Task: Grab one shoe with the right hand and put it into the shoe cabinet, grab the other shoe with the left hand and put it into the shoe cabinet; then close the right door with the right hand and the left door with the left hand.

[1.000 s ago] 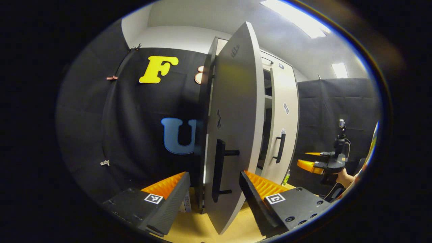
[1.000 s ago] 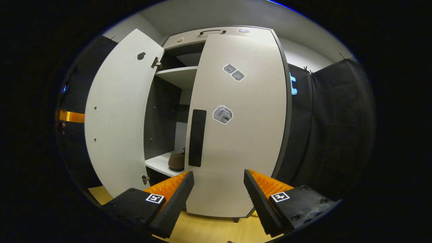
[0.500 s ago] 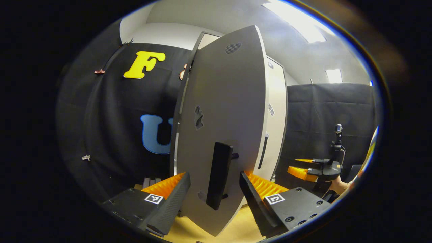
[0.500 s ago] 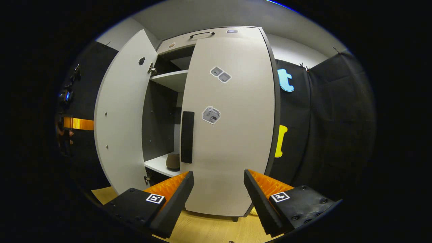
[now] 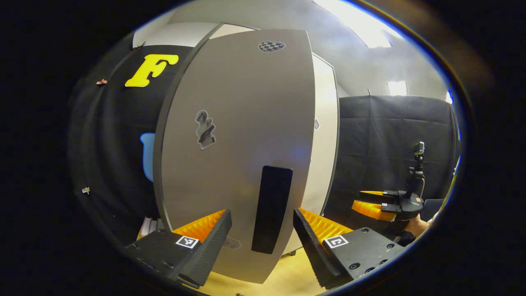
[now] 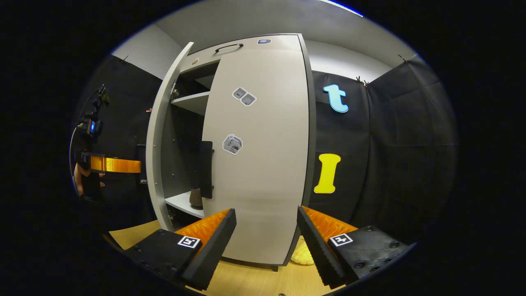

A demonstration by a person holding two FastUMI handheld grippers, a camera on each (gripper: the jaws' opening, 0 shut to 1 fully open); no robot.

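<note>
Where the left door [image 6: 158, 139] gapes, shoe [image 6: 195, 198] inside.

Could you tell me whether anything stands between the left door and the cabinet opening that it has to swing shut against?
Nothing visible does. In the right gripper view the left door stands partly open, and the gap to the closed right door is free; a shoe sits back on the lower shelf, inside the opening.
</note>
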